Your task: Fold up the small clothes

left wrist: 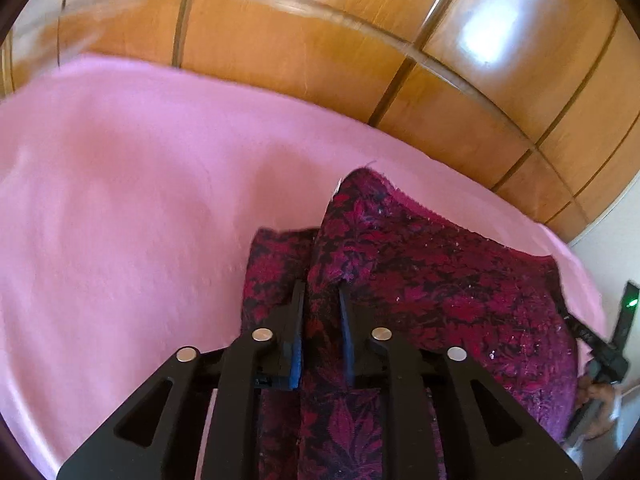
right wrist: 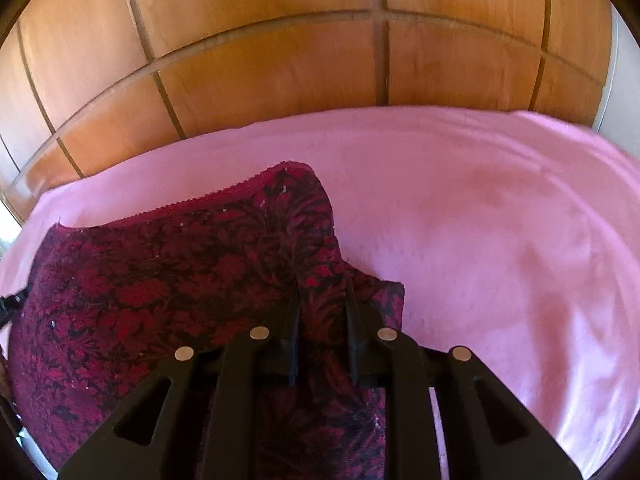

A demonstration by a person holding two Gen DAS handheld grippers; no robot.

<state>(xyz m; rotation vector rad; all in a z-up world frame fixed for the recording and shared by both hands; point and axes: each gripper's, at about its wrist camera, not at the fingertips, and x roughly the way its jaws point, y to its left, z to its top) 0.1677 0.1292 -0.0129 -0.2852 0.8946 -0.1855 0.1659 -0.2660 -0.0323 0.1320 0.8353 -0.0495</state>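
A small dark red garment with a black leaf pattern lies on a pink sheet. Its scalloped magenta hem runs along the far side. My left gripper is shut on a raised fold at the garment's left end, with cloth running up between its fingers. My right gripper is shut on the garment at its right end, where a corner of cloth sticks out past the right finger. The right gripper also shows at the far right edge of the left wrist view, held by a hand.
Behind the pink sheet stands a wall of glossy wooden panels with dark grooves. The sheet stretches left of the garment in the left wrist view and right of it in the right wrist view. A pale wall shows at the right.
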